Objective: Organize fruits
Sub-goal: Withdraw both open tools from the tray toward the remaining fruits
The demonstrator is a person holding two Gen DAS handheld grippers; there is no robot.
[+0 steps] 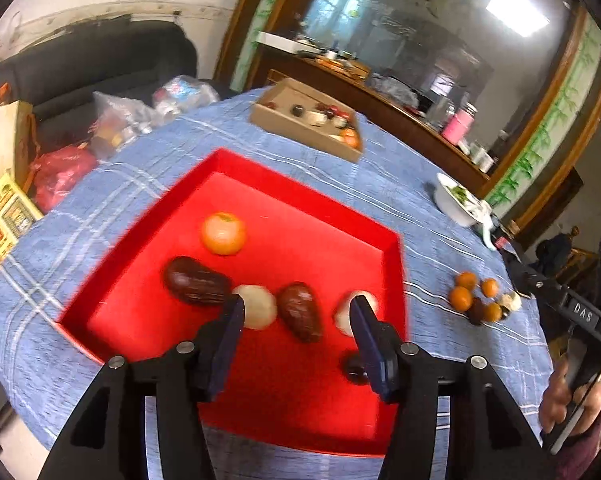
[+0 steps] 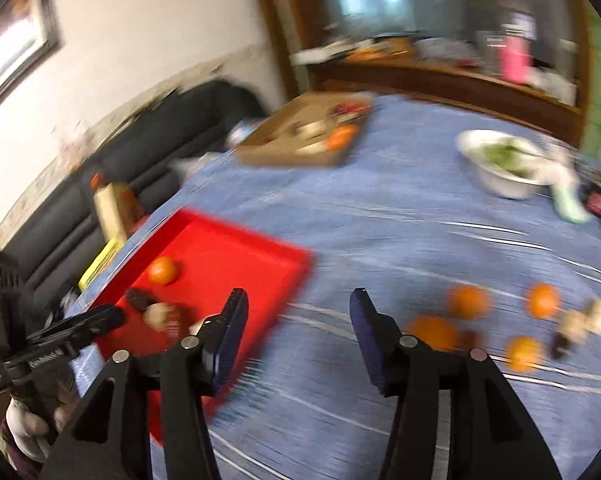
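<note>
Left gripper (image 1: 296, 312): jaws stood apart over the red tray (image 1: 148, 216), nothing pinched between them.
Right gripper (image 2: 298, 306): also parted and empty, above the blue cloth (image 2: 400, 208); that view was pretty blurry.
In the tray: one orange (image 1: 223, 233), two dark brown fruits (image 1: 196, 282), two pale round ones (image 1: 256, 306).
Loose pile (image 1: 480, 296): small oranges plus darker bits, on the cloth right of the tray.
Far side: cardboard box (image 1: 300, 128), white bowl (image 1: 454, 200).
</note>
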